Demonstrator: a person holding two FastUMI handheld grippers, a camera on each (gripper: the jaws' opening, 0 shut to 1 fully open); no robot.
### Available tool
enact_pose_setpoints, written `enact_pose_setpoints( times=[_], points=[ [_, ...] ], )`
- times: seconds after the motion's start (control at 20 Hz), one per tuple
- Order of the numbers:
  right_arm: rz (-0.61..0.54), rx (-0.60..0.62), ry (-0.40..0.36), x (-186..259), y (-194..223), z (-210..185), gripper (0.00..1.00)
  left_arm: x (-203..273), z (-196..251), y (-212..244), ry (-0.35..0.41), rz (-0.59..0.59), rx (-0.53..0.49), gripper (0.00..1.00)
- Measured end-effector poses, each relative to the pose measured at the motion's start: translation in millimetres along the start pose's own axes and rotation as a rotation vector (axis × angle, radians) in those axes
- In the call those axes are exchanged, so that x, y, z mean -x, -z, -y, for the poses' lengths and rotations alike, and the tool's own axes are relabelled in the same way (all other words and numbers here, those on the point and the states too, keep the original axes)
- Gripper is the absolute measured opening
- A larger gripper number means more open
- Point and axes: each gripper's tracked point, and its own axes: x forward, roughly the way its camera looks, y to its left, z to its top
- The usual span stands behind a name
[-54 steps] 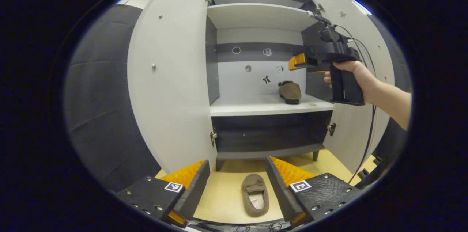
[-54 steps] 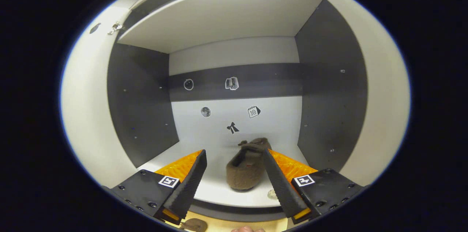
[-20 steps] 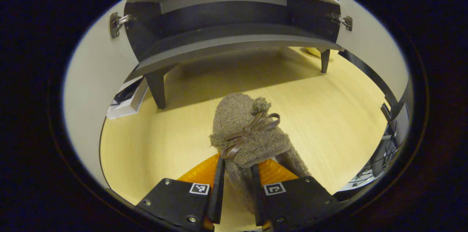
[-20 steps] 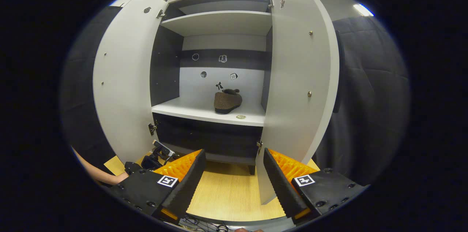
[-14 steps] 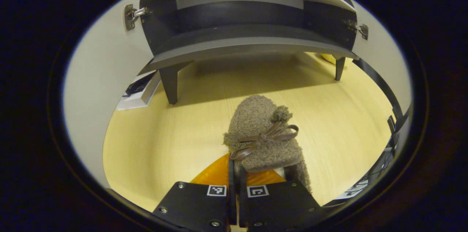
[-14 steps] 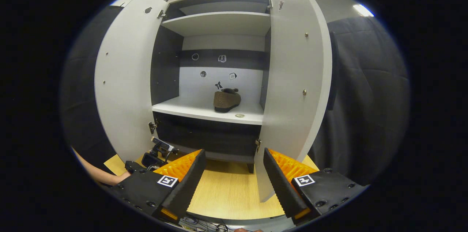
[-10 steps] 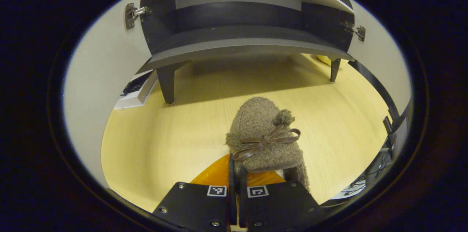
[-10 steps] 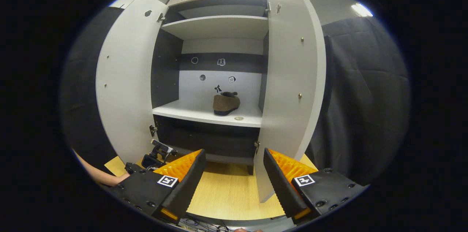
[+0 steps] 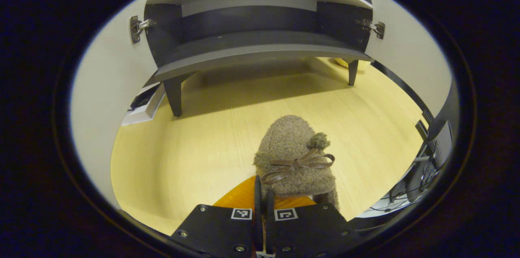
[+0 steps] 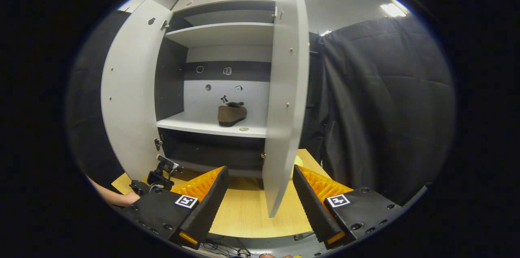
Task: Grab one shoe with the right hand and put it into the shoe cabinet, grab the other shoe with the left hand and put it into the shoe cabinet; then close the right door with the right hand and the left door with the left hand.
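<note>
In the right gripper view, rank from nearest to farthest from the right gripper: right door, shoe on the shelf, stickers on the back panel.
From the right gripper:
1. Right door, edge-on just ahead.
2. Shoe on the shelf, inside the cabinet.
3. Stickers, on the back panel behind the shoe.

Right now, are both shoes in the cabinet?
No: one shoe sits on the cabinet shelf, the other shoe is pinched in the left gripper above the floor.

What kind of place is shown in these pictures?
Probably a staged recording booth, not a real home: black cloth hangs as a wall beside a white shoe cabinet with both doors open, one slipper on its shelf, and a pale wooden floor below.
</note>
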Motion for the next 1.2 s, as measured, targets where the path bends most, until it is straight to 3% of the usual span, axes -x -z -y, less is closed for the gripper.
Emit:
enact_pose_setpoints(
  times=[0.15, 0.2, 0.25, 0.35, 0.6, 0.75, 0.8, 1.2],
  points=[
    [0.005, -0.029, 0.092, 17, -2, 33, 0.95, 10, -7, -16, -0.013, 0.039, -0.008, 0.0],
    [0.006, -0.04, 0.128, 20, -3, 46, 0.95, 22, -3, -18, -0.012, 0.052, -0.004, 0.05],
    [0.007, -0.047, 0.16, 23, 0, 57, 0.99, 33, -3, -26, -0.009, 0.064, 0.006, 0.05],
    [0.019, -0.054, 0.221, 27, -3, 83, 0.95, 54, -5, -46, -0.007, 0.084, 0.024, 0.05],
    [0.073, -0.059, 0.315, 25, -23, 131, 0.95, 81, -6, -74, 0.0, 0.135, 0.055, 0.05],
    [0.11, -0.075, 0.34, 16, -40, 154, 0.95, 117, -7, -117, -0.006, 0.185, 0.085, 0.05],
    [0.119, -0.084, 0.345, 9, -43, 163, 0.99, 131, -7, -131, -0.015, 0.2, 0.095, 0.05],
    [0.162, -0.1, 0.371, -25, -56, 212, 0.95, 192, -26, -259, -0.076, 0.389, 0.186, 0.05]
  ],
)
